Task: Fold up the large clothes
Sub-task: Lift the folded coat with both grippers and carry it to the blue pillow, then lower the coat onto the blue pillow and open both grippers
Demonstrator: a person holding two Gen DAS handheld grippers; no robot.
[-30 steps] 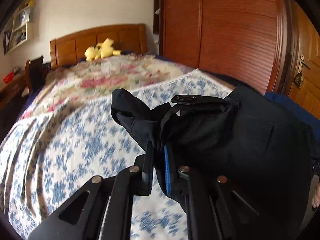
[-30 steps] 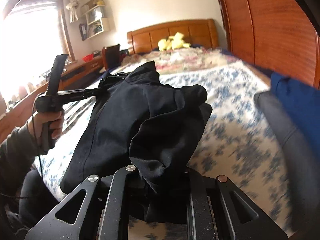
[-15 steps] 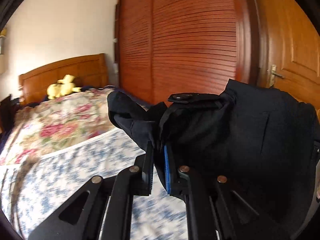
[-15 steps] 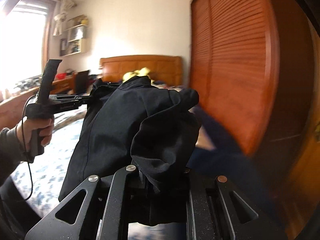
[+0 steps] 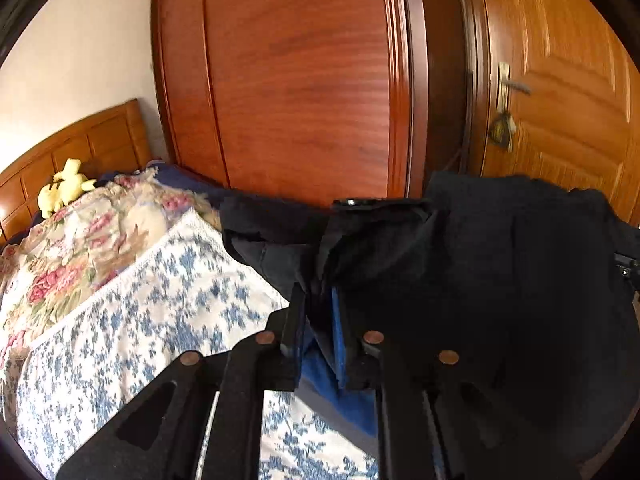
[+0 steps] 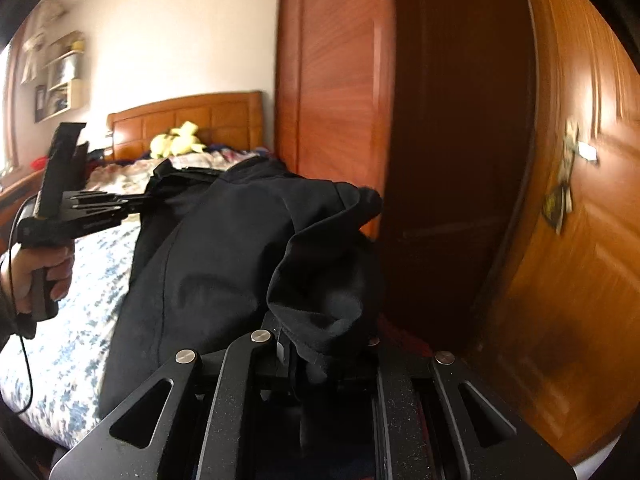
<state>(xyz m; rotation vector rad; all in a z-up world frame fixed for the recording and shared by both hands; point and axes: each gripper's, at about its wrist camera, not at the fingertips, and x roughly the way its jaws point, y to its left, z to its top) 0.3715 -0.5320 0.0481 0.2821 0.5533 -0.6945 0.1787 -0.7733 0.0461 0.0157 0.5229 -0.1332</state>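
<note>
While the dark garment (image 6: 224, 264) hangs in the air between the two tools, lifted clear of the bed (image 5: 132, 312), it sags in loose folds with a buttoned tab at its upper edge. The left tool (image 5: 318, 320) has a bunched edge of the cloth pinched between its blue-faced fingers (image 5: 337, 332); its jaws have just been opening a little, yet fabric is still caught between them. The right tool (image 6: 320, 354) is nearly closed on another gathered handful, which drapes over its fingers and hides them. A hand (image 6: 38, 276) grips the left tool's handle out to the side. Compared with a second ago, both views have swung away from the flowered bedspread toward the wooden wardrobe (image 5: 296, 80) and the door (image 6: 580, 200), and the garment has risen with them. That reads as a carry or a shake-out rather than a fold: the piece is not yet spread flat, so it probably needs laying out on the bed first. The slackening left grip could let that corner slip.
</note>
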